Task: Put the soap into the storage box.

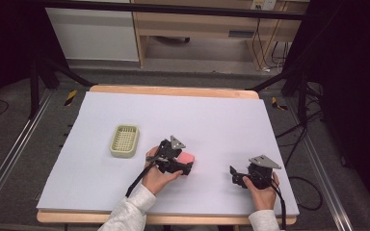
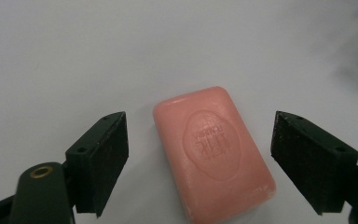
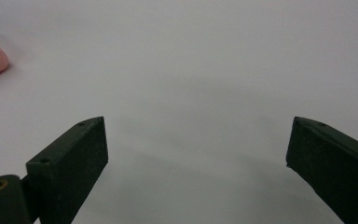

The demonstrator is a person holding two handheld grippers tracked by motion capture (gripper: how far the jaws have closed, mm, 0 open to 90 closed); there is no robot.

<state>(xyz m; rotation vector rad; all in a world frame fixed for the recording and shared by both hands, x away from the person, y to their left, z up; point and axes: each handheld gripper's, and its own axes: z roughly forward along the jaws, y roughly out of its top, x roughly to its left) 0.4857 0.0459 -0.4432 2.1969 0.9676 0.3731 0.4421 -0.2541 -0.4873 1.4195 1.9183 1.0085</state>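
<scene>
Pink soap bar (image 2: 213, 154) flat between my left gripper (image 2: 198, 158) jaws, wide apart, pads clear of it; embossed oval stamp, lettering unreadable; right gripper (image 3: 196, 149) agape, holding nothing.

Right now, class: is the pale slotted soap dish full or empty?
Empty. In the high view the soap dish shows only its bare slotted floor; the pink soap lies on the table, apart from it.

Soap (image 2: 213, 154): pink, oval stamped mark. Basket (image 1: 124, 140): pale yellow-green, grid pattern. Bench (image 1: 183, 115): white top, wood edge.
</scene>
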